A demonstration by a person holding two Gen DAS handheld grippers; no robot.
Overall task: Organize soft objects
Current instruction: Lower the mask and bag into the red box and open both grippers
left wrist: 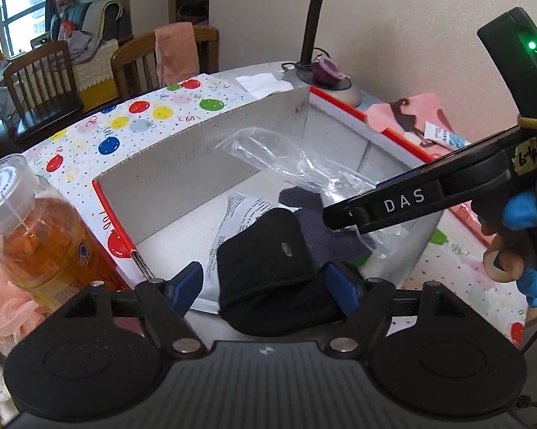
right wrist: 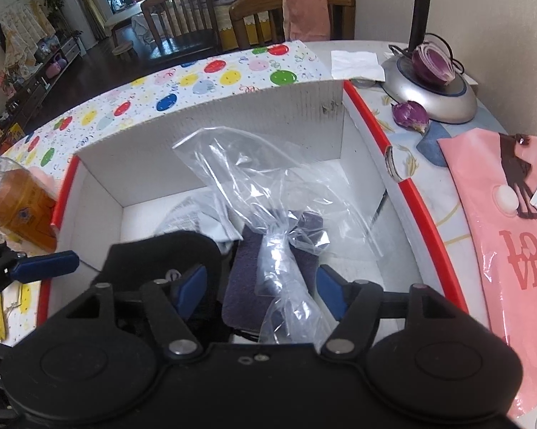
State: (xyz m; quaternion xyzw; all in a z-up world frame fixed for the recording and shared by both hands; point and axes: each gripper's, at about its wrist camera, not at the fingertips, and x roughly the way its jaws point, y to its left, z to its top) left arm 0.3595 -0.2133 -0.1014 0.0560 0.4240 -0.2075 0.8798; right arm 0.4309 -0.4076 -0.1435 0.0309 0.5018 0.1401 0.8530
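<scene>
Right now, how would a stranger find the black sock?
Look inside the white box with red edges. The black sock lies at its near side, beside a purple-grey cloth and a clear plastic bag. It alone is black.

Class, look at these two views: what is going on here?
A person holds a claw in each hand over an open cardboard box. The left claw stands open around a black sock; the right claw stands open around a clear plastic bag lying on a dark cloth. Both items sit inside the box.
</scene>
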